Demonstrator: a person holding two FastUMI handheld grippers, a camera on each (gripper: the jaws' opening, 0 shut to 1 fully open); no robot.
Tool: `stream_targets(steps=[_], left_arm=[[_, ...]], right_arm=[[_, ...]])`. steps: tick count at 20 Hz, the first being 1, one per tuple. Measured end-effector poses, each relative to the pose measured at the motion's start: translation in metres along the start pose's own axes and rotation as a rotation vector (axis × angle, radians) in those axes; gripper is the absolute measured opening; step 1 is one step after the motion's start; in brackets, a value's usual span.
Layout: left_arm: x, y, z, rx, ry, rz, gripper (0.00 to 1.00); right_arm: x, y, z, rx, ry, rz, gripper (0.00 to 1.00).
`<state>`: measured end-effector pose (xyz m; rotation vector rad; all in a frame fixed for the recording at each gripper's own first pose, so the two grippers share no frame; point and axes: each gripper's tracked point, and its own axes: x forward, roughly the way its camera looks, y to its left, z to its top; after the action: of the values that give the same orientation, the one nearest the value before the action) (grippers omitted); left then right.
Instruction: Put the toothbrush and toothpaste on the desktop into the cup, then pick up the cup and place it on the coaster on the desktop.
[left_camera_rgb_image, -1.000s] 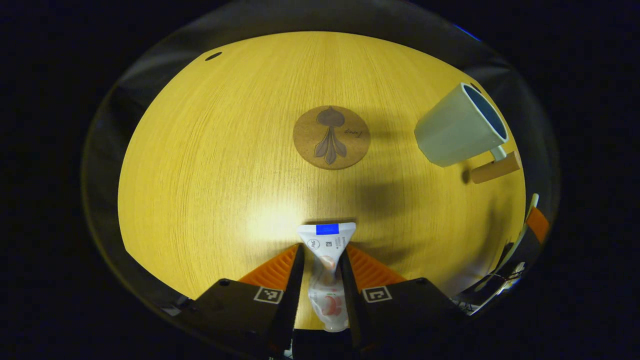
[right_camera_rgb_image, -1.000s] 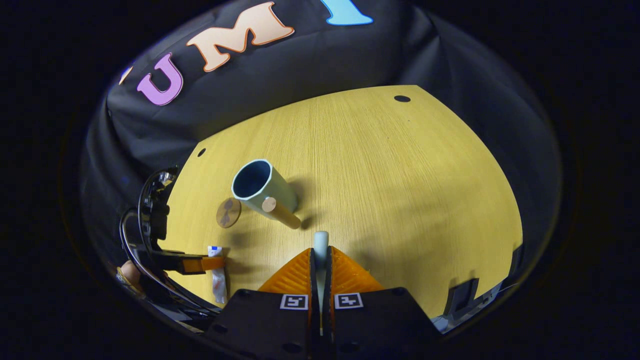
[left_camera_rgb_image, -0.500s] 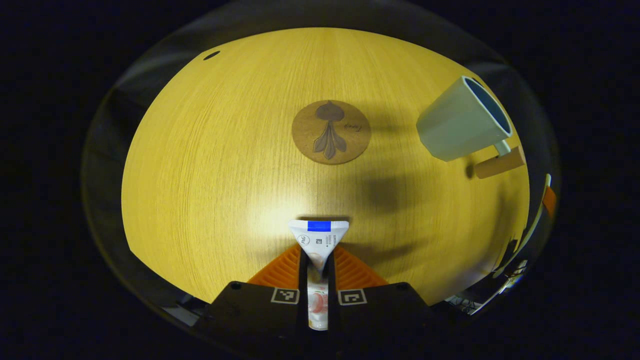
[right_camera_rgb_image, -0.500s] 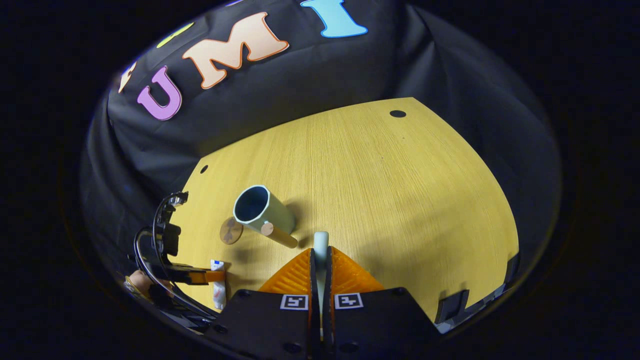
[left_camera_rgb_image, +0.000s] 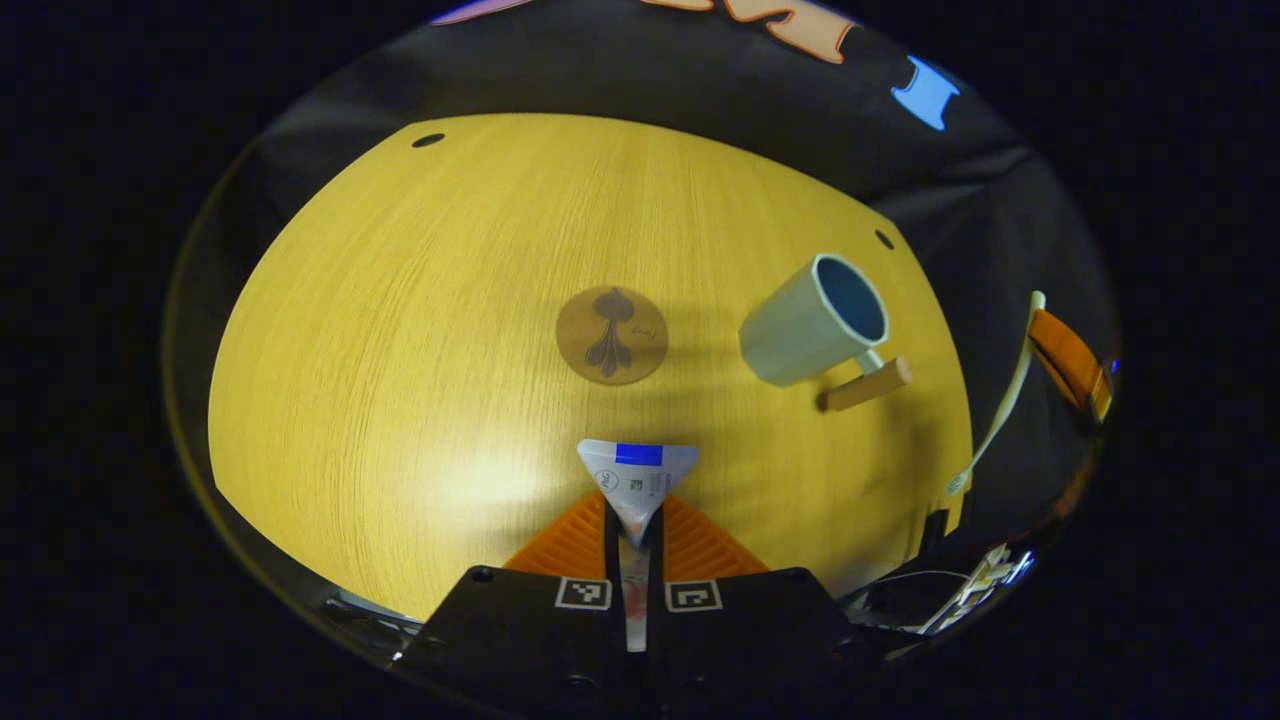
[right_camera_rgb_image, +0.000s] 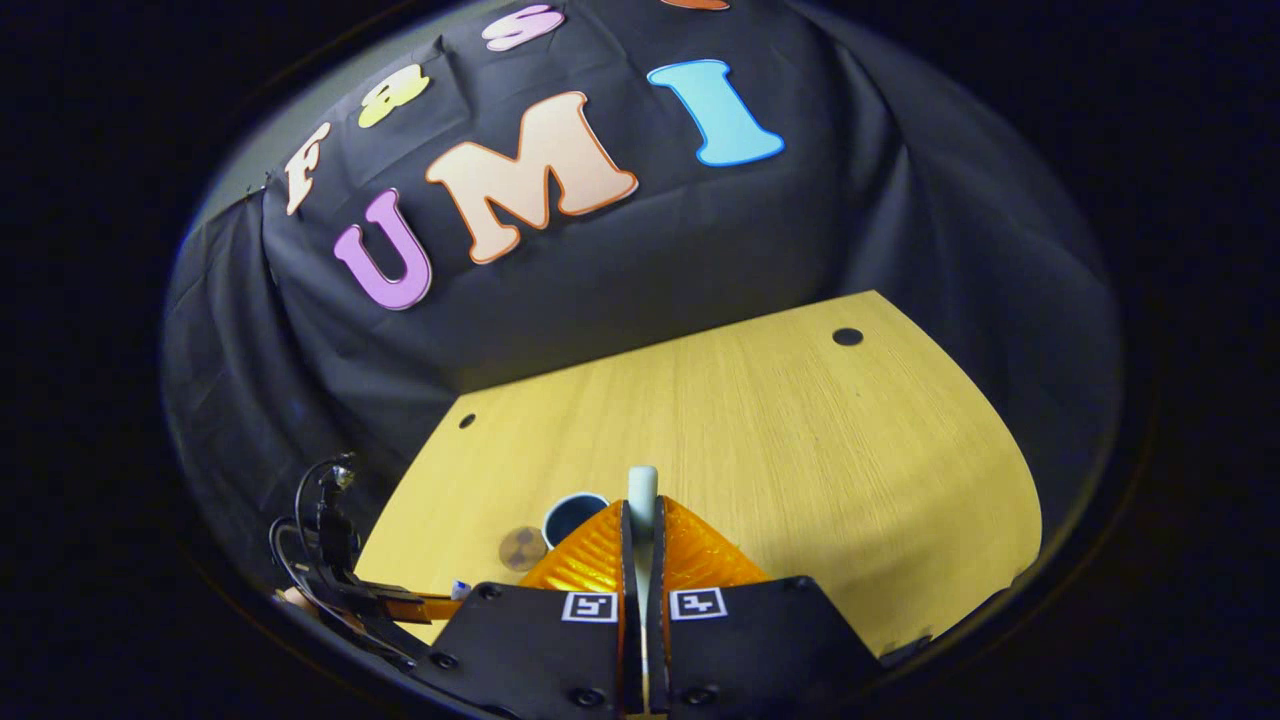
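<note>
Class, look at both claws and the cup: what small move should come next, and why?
Probably carry the left claw, shut on the toothpaste, toward the cup and line the tube up over its open mouth. The cup stands empty on the desk beside the coaster, and the right claw already grips the toothbrush, so both items are ready to drop in.

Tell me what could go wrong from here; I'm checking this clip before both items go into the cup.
1. The left gripper pinches the toothpaste near its flat crimped end, so the tube may swing or slip on the way.
2. The toothbrush is long and the cup opening narrow; a missed entry could tip the cup.
3. Both grippers converging on the cup may collide.
</note>
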<state>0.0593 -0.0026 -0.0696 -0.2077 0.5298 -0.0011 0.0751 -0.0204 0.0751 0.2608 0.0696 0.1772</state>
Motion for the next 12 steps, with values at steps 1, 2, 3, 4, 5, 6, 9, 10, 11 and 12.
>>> stream_targets(steps=[1, 2, 3, 4, 5, 6, 9, 10, 11, 12], left_arm=[[-0.009, -0.006, 0.013, -0.014, -0.04, -0.019, 0.05], [-0.014, -0.01, 0.023, -0.021, -0.077, -0.029, 0.05], [-0.022, -0.014, 0.036, -0.023, -0.119, -0.037, 0.05], [-0.03, -0.018, 0.052, -0.025, -0.174, -0.043, 0.05], [-0.038, -0.021, 0.066, -0.028, -0.225, -0.051, 0.05], [-0.044, -0.026, 0.079, -0.032, -0.273, -0.061, 0.05], [-0.057, -0.038, 0.109, -0.054, -0.383, -0.107, 0.05], [-0.061, -0.042, 0.115, -0.057, -0.405, -0.121, 0.06], [-0.061, -0.044, 0.123, -0.058, -0.432, -0.125, 0.05], [-0.056, -0.048, 0.129, -0.055, -0.45, -0.131, 0.05]], right_arm=[[0.005, 0.012, 0.007, 0.004, -0.022, 0.036, 0.05], [0.011, 0.022, 0.015, 0.008, -0.042, 0.068, 0.05], [0.012, 0.031, 0.019, 0.011, -0.058, 0.1, 0.05], [0.018, 0.041, 0.026, 0.017, -0.074, 0.136, 0.05], [0.025, 0.051, 0.031, 0.024, -0.088, 0.17, 0.04], [0.032, 0.057, 0.036, 0.032, -0.095, 0.192, 0.04], [0.058, 0.068, 0.056, 0.063, -0.157, 0.219, 0.05], [0.067, 0.07, 0.06, 0.065, -0.177, 0.222, 0.04], [0.074, 0.07, 0.061, 0.058, -0.193, 0.22, 0.04], [0.08, 0.071, 0.061, 0.049, -0.21, 0.225, 0.05]])
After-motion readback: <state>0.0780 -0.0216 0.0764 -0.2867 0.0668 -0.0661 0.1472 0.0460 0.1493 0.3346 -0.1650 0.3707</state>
